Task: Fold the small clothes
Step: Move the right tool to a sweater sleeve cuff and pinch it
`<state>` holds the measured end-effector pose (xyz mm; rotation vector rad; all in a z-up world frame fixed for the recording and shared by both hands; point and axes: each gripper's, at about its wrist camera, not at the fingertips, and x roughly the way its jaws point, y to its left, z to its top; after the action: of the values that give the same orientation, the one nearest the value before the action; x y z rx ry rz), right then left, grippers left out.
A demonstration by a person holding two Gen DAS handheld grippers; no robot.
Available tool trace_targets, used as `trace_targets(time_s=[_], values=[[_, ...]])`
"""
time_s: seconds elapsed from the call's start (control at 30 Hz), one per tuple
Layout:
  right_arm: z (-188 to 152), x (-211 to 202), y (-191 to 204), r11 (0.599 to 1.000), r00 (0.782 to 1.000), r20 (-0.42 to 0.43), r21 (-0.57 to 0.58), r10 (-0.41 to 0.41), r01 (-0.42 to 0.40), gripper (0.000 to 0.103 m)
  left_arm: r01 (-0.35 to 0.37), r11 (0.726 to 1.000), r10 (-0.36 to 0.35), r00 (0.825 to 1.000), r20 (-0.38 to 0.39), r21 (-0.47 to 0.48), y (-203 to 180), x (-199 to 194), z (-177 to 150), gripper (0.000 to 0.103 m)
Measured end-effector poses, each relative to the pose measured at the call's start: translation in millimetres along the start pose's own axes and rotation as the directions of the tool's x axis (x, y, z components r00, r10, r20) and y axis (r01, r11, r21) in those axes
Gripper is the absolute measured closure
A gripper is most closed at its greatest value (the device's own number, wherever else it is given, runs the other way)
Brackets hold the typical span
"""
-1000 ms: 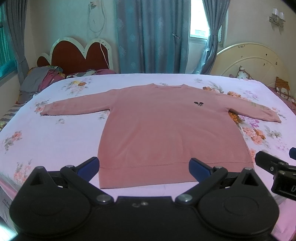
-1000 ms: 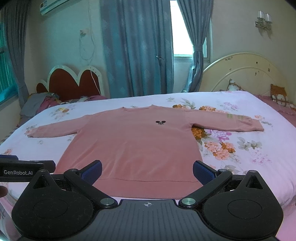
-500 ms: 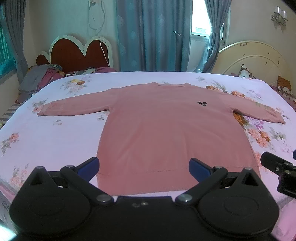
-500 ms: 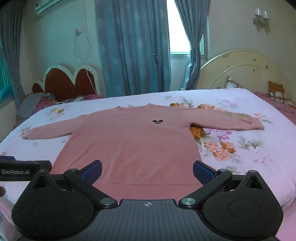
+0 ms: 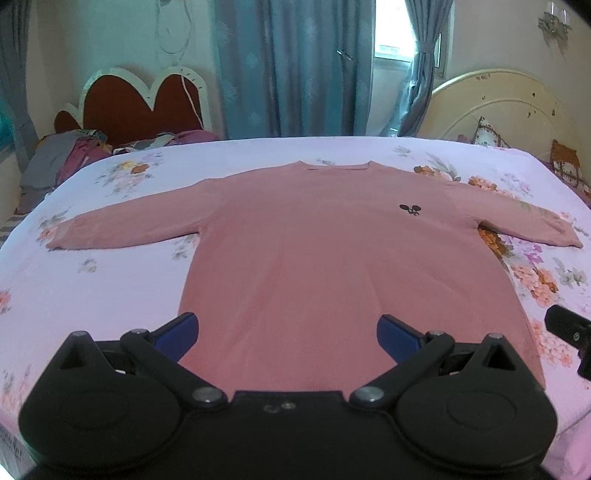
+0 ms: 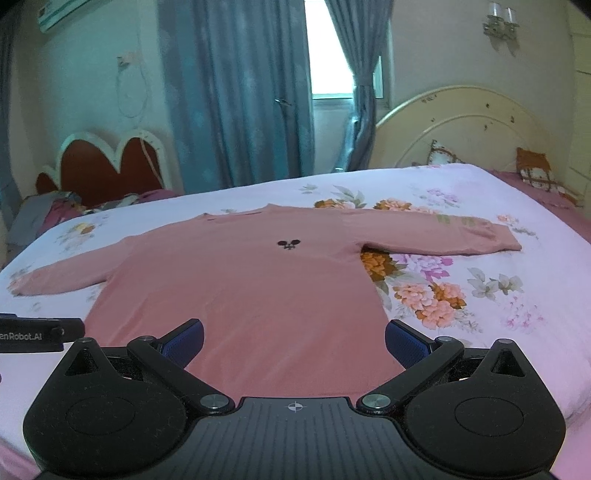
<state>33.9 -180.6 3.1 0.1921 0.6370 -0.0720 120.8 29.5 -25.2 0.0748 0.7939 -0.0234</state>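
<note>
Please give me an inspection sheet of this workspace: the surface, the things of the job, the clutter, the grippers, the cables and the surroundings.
Surface: bed with a pale floral sheet, smooth.
Job's things: pink sweater lying flat, front up, both sleeves spread out, hem toward the cameras; small dark logo on the chest.
Clutter: pile of clothes at the far left corner; patterned cushions at the far right.
Grippers: left gripper and right gripper both open, fingers above the hem, holding nothing.
Cables: white cord hanging on the wall over the red headboard.
Surroundings: blue curtains, window, cream headboard, wall lamp.
</note>
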Motion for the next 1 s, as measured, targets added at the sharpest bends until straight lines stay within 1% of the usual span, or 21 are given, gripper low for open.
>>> trace_targets(time_s=[0.2,0.33,0.5,0.6,0.77,1.0], values=[[16,35,-2,0.998,0.999,-0.014,0.044,-0.048,0.049,0.0,0.026,0.999,-0.026,1.0,-0.015,0.035,4,41,25,0.0],[30,56,-5,0.992,0.994,-0.01,0.065,-0.106,0.106,0.0,0.04,0.998,-0.039,0.999,-0.018,0.053,6,66,43,0.0],[48,75,-20,0.982,0.989,0.002,0.12,-0.15,0.149,0.0,0.068,0.995,-0.067,0.997,-0.029,0.066,5,97,64,0.0],[56,88,-32,0.978,0.985,0.004,0.122,-0.173,0.171,0.0,0.073,0.995,-0.071,0.997,-0.033,0.072,1,114,74,0.0],[65,117,-62,0.972,0.98,-0.007,0.12,-0.2,0.2,0.0,0.073,0.996,-0.07,0.996,-0.047,0.058,-16,141,86,0.0],[79,165,-130,0.971,0.981,-0.024,0.137,-0.192,0.194,0.001,0.042,0.998,-0.041,0.998,-0.05,0.035,-51,172,100,0.0]])
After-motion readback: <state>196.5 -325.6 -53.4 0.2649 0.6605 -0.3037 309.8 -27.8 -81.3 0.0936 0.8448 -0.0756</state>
